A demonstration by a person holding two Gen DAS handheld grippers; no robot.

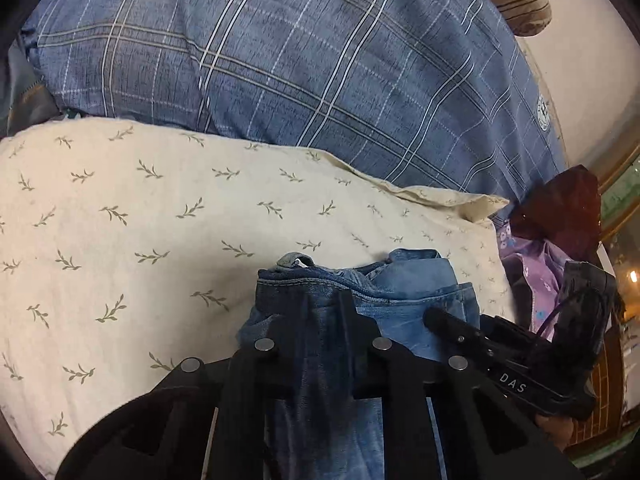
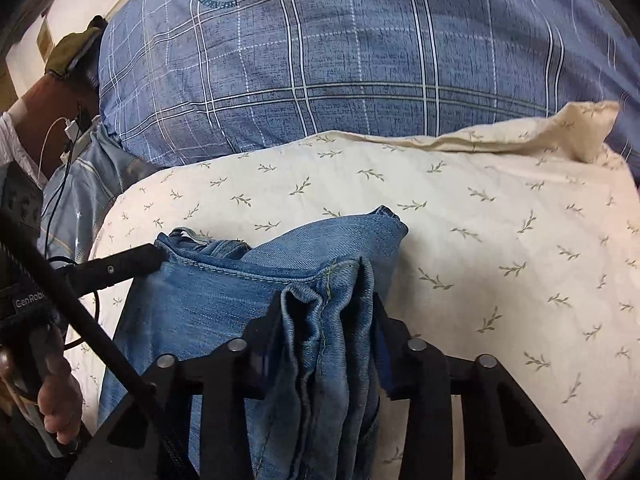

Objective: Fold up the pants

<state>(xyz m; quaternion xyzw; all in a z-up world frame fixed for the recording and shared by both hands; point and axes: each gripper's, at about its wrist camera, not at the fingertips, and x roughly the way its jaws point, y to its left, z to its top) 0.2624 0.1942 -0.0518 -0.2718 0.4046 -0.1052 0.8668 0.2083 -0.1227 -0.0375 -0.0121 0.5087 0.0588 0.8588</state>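
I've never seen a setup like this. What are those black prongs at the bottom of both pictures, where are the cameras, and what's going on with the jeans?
There is no robot here: a person holds a two-fingered gripping tool in each hand, each with a wide-angle camera looking along its fingers. One picture comes from the left gripper, the other from the right gripper. The black prongs are their jaws. Both are closed on the blue jeans, the left on the waistband, the right on a bunched edge. The jeans lie on a cream pillow with a leaf print; behind it is a blue plaid pillow. The person's hand shows in the right-hand view.
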